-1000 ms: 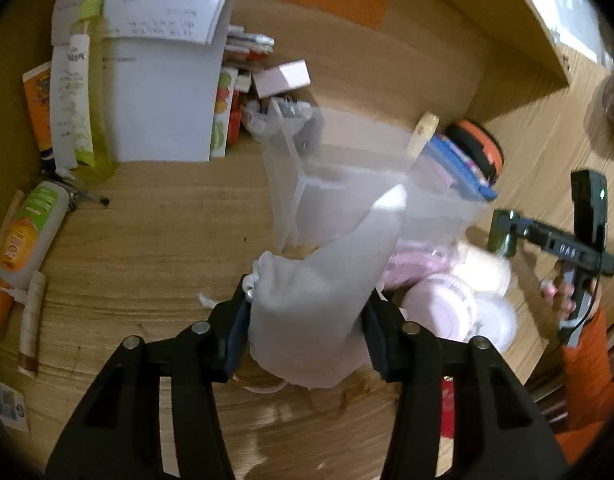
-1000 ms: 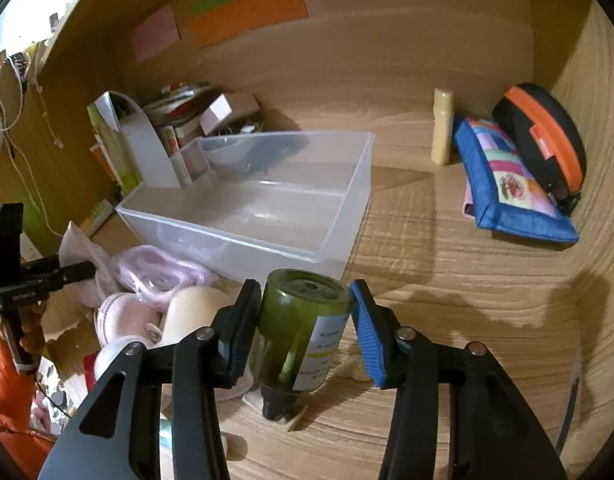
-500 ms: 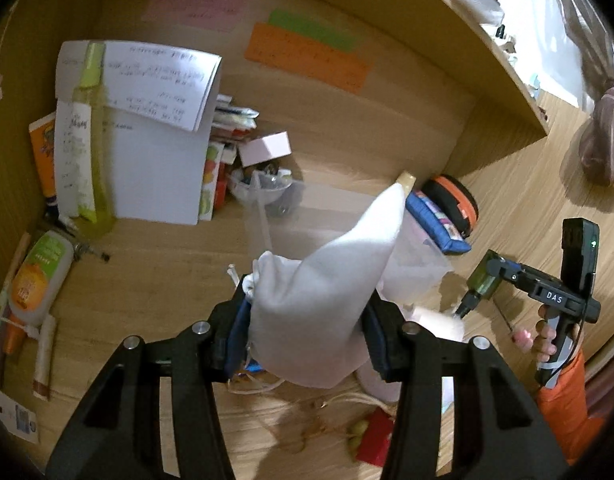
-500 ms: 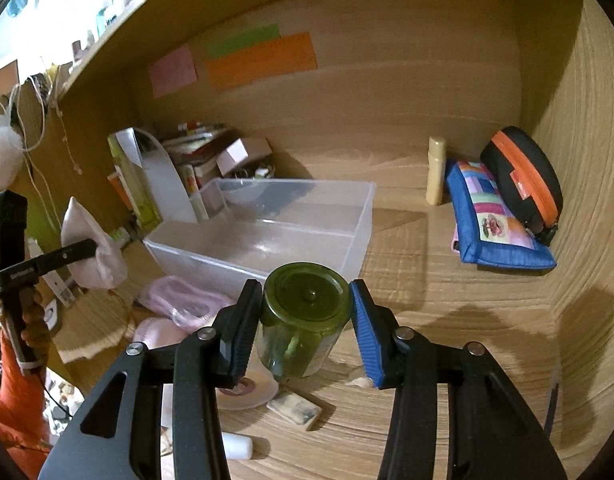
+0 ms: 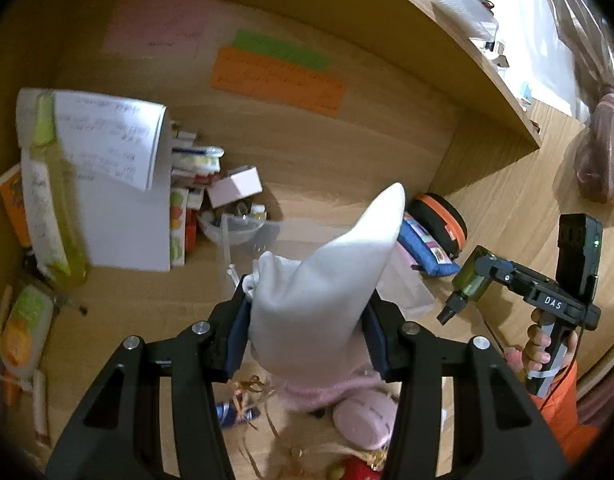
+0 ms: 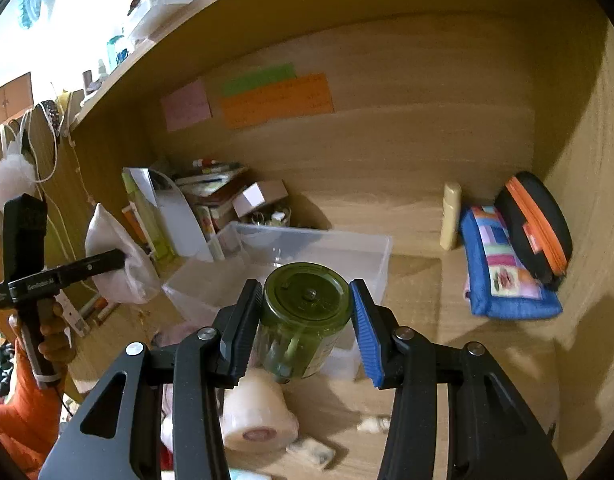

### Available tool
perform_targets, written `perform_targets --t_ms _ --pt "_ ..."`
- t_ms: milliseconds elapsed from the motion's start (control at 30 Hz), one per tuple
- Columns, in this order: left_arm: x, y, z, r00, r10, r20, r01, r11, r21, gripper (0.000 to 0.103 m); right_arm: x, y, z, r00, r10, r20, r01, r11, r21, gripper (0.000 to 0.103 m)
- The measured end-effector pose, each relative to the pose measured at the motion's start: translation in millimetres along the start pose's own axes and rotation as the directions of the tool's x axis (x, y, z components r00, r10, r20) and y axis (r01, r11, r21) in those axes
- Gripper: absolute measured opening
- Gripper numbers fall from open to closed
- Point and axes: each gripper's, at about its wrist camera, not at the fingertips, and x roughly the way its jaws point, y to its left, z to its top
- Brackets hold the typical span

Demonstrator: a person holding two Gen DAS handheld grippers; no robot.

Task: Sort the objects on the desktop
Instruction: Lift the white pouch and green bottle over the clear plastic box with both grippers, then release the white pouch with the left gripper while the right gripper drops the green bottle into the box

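My left gripper (image 5: 307, 320) is shut on a white cloth pouch (image 5: 327, 276) and holds it high above the desk; the pouch also shows in the right wrist view (image 6: 115, 264). My right gripper (image 6: 307, 312) is shut on a green glass jar (image 6: 303, 316), held in the air bottom end towards the camera; the jar also shows in the left wrist view (image 5: 471, 276). A clear plastic bin (image 6: 307, 252) stands on the desk below and beyond the jar. It is partly hidden behind the pouch in the left wrist view.
A blue patchwork pouch (image 6: 503, 276) and a black-orange case (image 6: 535, 224) lie at the right wall, next to a cream tube (image 6: 451, 216). Books, boxes and a paper holder (image 5: 123, 184) crowd the back left. Pink items (image 5: 363, 420) and a tape roll (image 6: 259, 416) lie near the front.
Both grippers have risen well above the desk with their loads. The jar has tipped so its bottom end faces the right camera. The bin and the clutter look farther below.
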Motion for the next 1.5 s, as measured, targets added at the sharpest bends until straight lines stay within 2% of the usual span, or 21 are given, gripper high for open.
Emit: perform_targets --t_ms 267,567,833,1133,1200,1500 --pt "30 -5 14 1.000 0.005 -0.007 -0.005 1.000 0.017 0.049 36 -4 13 0.999 0.020 -0.024 -0.020 1.000 0.012 0.041" --pt "84 8 5 0.996 0.018 -0.088 -0.019 1.000 -0.010 0.049 79 -3 4 0.998 -0.008 -0.068 0.008 1.000 -0.011 0.041" --pt "113 9 -10 0.985 0.013 -0.174 -0.009 1.000 0.024 0.049 101 -3 -13 0.993 0.003 -0.122 -0.008 0.999 -0.034 0.041" --pt "114 -3 -18 0.984 0.053 -0.169 -0.037 0.994 0.099 0.049 107 5 -21 0.988 -0.005 -0.156 -0.007 0.997 -0.079 0.041" --pt "113 -7 -20 0.984 0.078 -0.158 -0.058 0.991 0.124 0.049 107 7 -22 0.989 -0.014 -0.148 0.001 0.996 -0.088 0.041" --pt "99 -18 -19 0.992 0.093 -0.084 -0.078 0.982 0.171 0.051 109 14 -25 0.989 -0.069 -0.131 0.050 0.989 -0.139 0.044"
